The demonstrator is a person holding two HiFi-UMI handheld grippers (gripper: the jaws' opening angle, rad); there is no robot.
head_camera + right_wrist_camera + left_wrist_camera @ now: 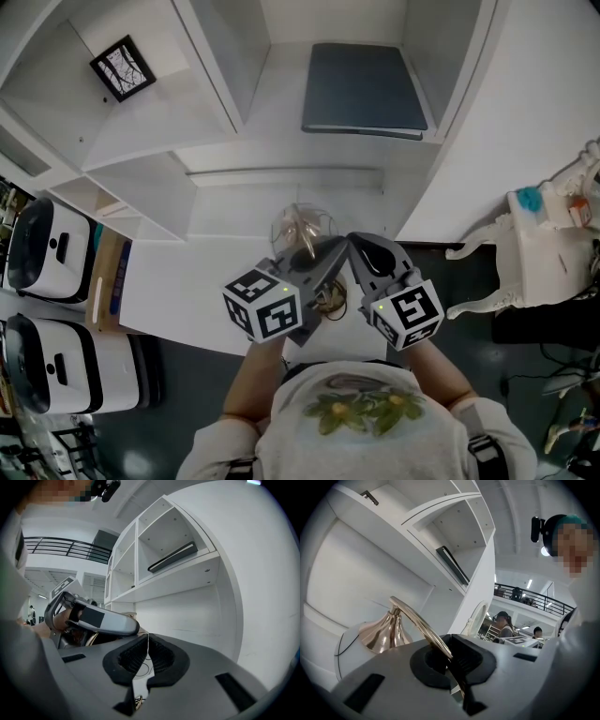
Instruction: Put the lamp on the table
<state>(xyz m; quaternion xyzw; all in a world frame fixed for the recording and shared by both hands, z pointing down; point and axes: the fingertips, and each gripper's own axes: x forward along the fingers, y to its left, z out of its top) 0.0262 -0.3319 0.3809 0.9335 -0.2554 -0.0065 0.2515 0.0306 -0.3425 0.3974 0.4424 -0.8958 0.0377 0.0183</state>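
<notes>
The lamp has a gold bell-shaped base (pixel 386 632) and a curved gold stem (pixel 421 624). In the head view its clear shade (pixel 302 228) shows just above the white table (pixel 216 281), ahead of both grippers. My left gripper (pixel 323 261) is shut on the gold stem, which runs down between its pads (pixel 450 656). My right gripper (pixel 361 248) sits close beside it on the right, its jaws closed together (pixel 147 638) with a thin pale cord pinched between the tips. The left gripper (pixel 101 620) shows at the left of the right gripper view.
White shelving rises behind the table, with a dark flat panel (pixel 366 89) on one shelf and a framed picture (pixel 123 67) on another. Two white machines (pixel 47 244) stand at the left. An ornate white side table (pixel 544 253) stands at the right. People (pixel 504 623) stand far off.
</notes>
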